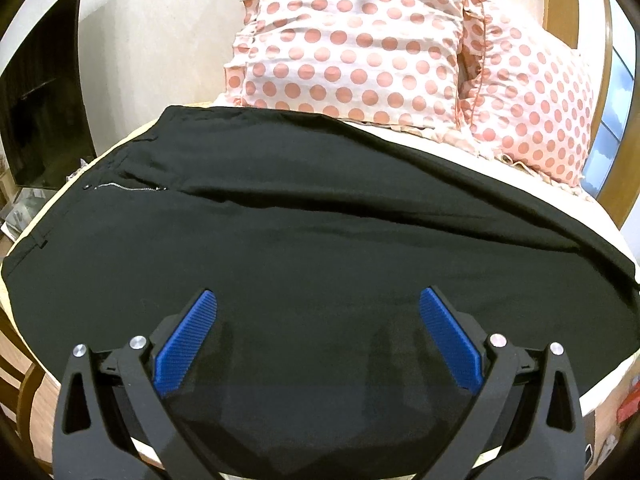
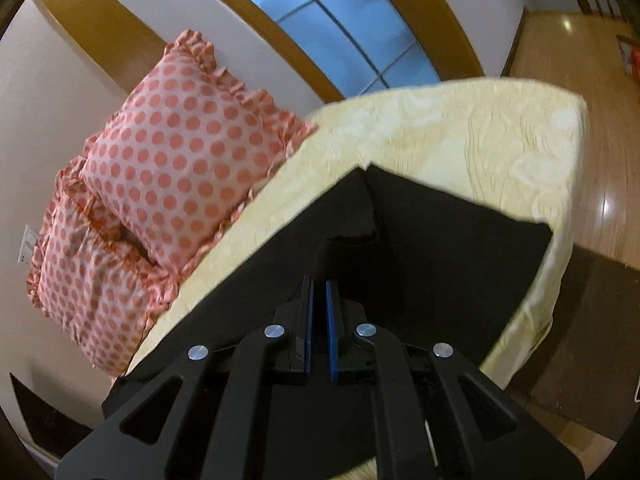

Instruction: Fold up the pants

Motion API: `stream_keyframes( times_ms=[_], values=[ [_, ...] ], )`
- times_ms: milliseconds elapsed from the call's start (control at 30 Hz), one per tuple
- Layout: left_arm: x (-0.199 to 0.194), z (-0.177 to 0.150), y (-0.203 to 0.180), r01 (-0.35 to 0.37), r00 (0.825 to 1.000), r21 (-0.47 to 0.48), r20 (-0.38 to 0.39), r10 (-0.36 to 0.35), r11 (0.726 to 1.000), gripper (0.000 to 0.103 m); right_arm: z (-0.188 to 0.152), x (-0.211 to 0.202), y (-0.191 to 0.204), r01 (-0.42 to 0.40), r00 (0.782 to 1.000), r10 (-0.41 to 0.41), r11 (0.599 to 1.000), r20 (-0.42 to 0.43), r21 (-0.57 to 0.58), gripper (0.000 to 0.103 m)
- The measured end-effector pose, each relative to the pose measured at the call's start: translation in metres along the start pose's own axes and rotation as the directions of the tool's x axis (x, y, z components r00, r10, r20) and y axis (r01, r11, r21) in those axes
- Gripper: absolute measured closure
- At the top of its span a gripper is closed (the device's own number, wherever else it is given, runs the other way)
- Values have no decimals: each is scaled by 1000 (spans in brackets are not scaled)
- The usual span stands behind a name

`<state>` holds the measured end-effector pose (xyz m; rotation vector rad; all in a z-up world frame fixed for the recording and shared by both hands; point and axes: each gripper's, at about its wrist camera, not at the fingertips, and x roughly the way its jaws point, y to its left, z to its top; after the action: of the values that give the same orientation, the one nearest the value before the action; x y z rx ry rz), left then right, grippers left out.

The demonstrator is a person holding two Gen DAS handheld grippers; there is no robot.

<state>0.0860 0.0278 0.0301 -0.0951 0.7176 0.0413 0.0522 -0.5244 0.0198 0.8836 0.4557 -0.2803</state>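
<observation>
Black pants lie spread across the bed, waistband and zipper at the left. My left gripper hovers just above the pants, open and empty, blue pads wide apart. In the right wrist view my right gripper is shut on a raised fold of the black pants, lifting the cloth into a peak above the mattress. The leg end lies beyond it near the bed's corner.
Two white pillows with pink dots lie at the head of the bed. The pale yellow mattress ends at a corner, with wood floor beyond. A dark cabinet stands to the left.
</observation>
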Motion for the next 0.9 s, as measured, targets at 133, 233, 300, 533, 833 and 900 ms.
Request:
stream_keyframes(
  times_ms=[133, 233, 300, 533, 833, 900],
  values=[
    [-5, -1, -2, 6, 1000, -3, 5, -6, 1000, 2, 0, 3, -12, -17, 999, 19, 997, -29, 74, 59],
    [-6, -2, -2, -8, 1000, 9, 6, 8, 1000, 2, -2, 3, -20, -31, 999, 34, 993, -28, 113, 43],
    [-6, -1, -1, -8, 1000, 3, 2, 8, 1000, 2, -4, 7, -26, -33, 998, 39, 990, -41, 137, 43],
    [-7, 3, 3, 38, 999, -36, 15, -37, 999, 2, -9, 10, -29, 1, 1000, -3, 986, 9, 166, 53],
    [-17, 8, 2, 19, 999, -47, 41, -17, 999, 2, -17, 17, -28, -38, 999, 37, 995, 9, 95, 91],
    [-19, 8, -1, 18, 999, -43, 48, -16, 999, 2, -18, 20, -27, -84, 996, 83, 994, 18, 75, 91]
  ],
)
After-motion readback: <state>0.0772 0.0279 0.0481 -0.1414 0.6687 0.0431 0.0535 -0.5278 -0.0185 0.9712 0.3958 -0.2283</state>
